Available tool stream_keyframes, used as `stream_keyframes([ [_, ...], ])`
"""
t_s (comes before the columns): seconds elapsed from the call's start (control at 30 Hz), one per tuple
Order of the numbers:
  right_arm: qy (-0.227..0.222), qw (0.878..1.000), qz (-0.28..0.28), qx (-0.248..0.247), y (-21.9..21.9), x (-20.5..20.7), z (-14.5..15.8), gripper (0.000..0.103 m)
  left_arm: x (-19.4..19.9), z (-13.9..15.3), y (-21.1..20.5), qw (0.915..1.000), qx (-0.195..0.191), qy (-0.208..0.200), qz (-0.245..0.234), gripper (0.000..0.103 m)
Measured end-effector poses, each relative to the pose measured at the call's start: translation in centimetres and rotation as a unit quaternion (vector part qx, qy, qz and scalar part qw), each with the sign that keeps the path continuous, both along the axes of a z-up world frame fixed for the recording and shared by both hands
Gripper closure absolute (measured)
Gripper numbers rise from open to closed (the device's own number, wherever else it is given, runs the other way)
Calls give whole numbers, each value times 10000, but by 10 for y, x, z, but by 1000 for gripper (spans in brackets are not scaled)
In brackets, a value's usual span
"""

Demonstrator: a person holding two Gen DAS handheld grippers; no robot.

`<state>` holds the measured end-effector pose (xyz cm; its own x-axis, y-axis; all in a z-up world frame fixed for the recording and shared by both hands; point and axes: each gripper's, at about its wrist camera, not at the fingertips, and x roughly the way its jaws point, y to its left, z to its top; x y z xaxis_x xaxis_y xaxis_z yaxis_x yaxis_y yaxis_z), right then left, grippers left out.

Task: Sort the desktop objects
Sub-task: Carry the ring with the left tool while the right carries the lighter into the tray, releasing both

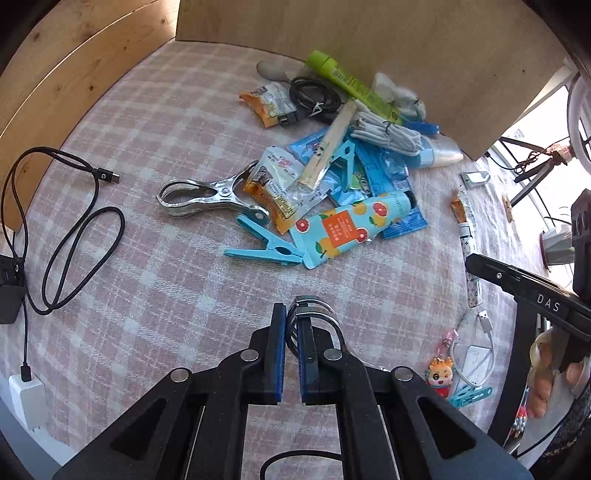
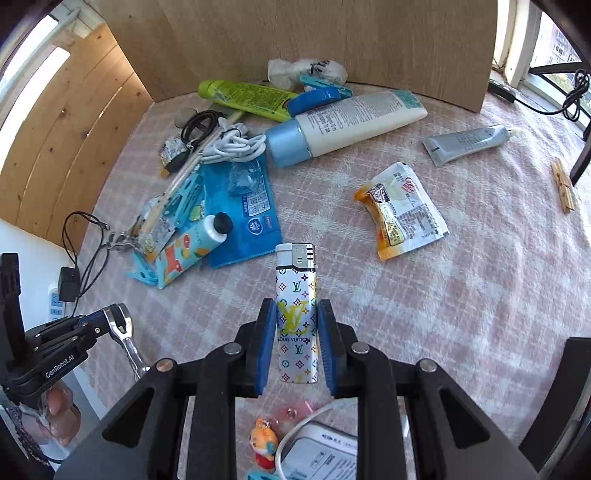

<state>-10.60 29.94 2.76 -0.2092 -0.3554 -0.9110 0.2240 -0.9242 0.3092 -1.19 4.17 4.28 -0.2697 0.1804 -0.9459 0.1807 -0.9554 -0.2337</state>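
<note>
My left tongs [image 1: 291, 347] clench a shiny metal clip [image 1: 312, 314] by its thin edge and my right tongs [image 2: 297, 343] squeeze the white monogrammed lighter [image 2: 296, 310] low in the frame, so either could twist loose onto the checked desk [image 2: 461, 295].

My left tool [image 1: 291, 354] was black, with blue ridged pads [image 1: 276, 354] and round silver screws [image 1: 249, 355]. My right tool [image 2: 297, 347] looked the same. White letters on its side said "DAS", and the left one said "GenRobot.AI". I wore a dark speckled sleeve [image 1: 570, 428].

I see a pink checked cloth [image 1: 155, 155] under everything. Wooden boards [image 2: 258, 33] stand at the back. A window [image 2: 554, 40] shines on my right.
</note>
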Motion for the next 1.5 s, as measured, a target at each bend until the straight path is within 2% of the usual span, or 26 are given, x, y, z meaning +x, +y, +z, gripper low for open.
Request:
stream_keyframes([
  [0.13, 290, 9991, -271, -162, 31, 30, 27, 81, -1, 21, 22, 9995, 49, 210, -240, 98],
  [0.23, 447, 9966, -622, -310, 61, 31, 47, 81, -3, 36, 47, 9978, 83, 370, -542, 98],
  [0.33, 593, 9929, -980, -314, 82, 50, 55, 81, -2, 54, 73, 9949, 108, 509, -860, 98],
  [0.5, 721, 9836, -1622, -310, 144, 101, 67, 81, 0, 72, 130, 9871, 149, 624, -1466, 98],
  [0.7, 746, 9672, -2420, -188, 222, 165, 69, 81, 15, 83, 218, 9715, 212, 640, -2274, 98],
  [0.9, 703, 9456, -3176, 16, 302, 227, 66, 81, 40, 85, 320, 9485, 310, 621, -3091, 98],
  [1.03, 683, 9356, -3461, 115, 341, 258, 64, 81, 60, 86, 382, 9329, 417, 612, -3524, 98],
  [1.17, 696, 9310, -3580, 156, 366, 277, 65, 81, 75, 86, 433, 9190, 448, 605, -3869, 98],
  [1.27, 727, 9300, -3600, 177, 378, 283, 67, 81, 84, 86, 461, 9123, 437, 614, -4025, 98],
  [1.4, 752, 9308, -3573, 188, 388, 287, 70, 81, 91, 87, 485, 9080, 389, 625, -4125, 98],
  [1.47, 738, 9331, -3517, 148, 390, 286, 70, 79, 92, 87, 492, 9083, 335, 603, -4127, 94],
  [1.5, 699, 9324, -3544, 151, 392, 285, 70, 75, 91, 86, 494, 9088, 327, 537, -4124, 84],
])
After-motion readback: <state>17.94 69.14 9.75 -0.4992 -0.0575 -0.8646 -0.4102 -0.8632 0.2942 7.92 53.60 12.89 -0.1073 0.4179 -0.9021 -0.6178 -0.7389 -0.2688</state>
